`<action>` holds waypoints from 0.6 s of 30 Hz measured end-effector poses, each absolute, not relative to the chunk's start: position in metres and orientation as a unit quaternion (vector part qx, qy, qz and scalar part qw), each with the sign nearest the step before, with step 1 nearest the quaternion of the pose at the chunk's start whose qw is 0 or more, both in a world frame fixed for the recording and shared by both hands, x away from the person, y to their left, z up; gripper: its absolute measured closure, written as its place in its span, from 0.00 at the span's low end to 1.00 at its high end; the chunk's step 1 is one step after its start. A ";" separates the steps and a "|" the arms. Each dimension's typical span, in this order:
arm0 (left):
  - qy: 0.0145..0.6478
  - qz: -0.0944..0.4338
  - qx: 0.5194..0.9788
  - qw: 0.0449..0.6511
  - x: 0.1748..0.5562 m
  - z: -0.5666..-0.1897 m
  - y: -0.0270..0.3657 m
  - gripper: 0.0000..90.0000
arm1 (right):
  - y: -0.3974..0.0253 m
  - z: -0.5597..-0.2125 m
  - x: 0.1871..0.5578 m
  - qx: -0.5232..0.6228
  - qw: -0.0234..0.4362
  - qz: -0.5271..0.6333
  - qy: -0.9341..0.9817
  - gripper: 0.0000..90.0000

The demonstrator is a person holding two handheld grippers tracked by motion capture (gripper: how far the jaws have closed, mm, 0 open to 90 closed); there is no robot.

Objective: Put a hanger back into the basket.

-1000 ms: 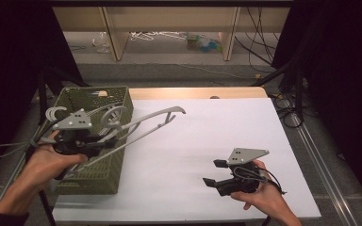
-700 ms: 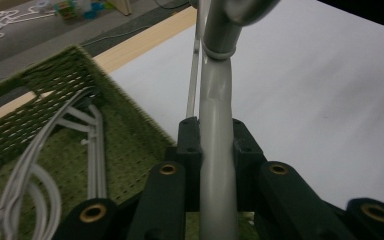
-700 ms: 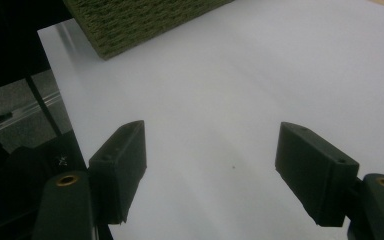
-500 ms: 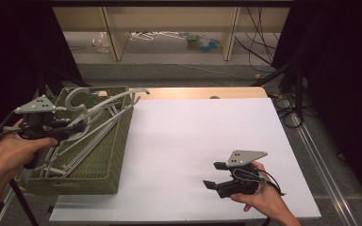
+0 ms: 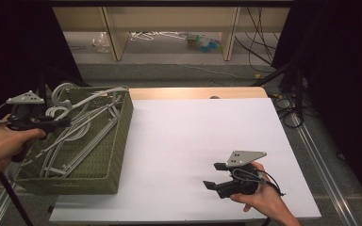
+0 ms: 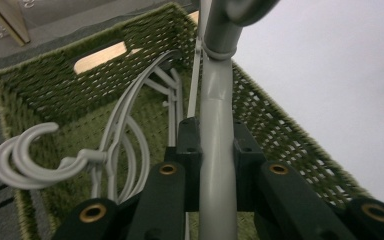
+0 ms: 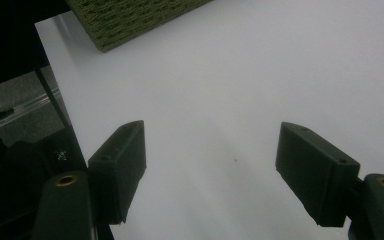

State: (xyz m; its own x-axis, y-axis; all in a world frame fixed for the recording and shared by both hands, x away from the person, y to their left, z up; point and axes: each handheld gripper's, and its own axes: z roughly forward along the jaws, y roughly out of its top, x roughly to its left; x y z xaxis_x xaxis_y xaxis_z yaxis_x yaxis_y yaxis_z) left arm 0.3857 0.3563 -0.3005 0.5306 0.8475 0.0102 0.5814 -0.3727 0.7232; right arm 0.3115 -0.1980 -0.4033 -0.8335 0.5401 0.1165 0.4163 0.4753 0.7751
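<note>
Clearly you're gripping a hanger (image 6: 217, 125) by its neck with the left gripper (image 6: 215, 150), fingers clamped, holding it over the basket (image 5: 118, 141) so it drops among the others; your right gripper (image 5: 217, 176) is resting open on the tabletop (image 5: 193, 132)

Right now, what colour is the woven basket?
Olive green basket, seen best in the left gripper view.
</note>
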 end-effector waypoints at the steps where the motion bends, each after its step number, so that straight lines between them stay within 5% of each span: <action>1: 0.448 0.195 0.804 0.340 0.387 -0.302 0.358 0.88 | -0.198 -0.403 0.312 0.279 0.072 0.430 0.856 0.33; 18: 0.471 0.167 0.807 0.315 0.422 -0.333 0.354 0.88 | -0.198 -0.405 0.312 0.278 0.070 0.427 0.858 0.32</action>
State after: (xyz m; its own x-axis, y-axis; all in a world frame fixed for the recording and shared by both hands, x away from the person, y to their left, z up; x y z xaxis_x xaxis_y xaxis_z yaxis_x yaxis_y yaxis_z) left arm 0.4217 0.3542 -0.3327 0.5000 0.8656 -0.0273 0.6549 -0.3573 0.6659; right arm 0.3122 -0.1978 -0.4049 -0.8361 0.5359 0.1177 0.4165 0.4804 0.7718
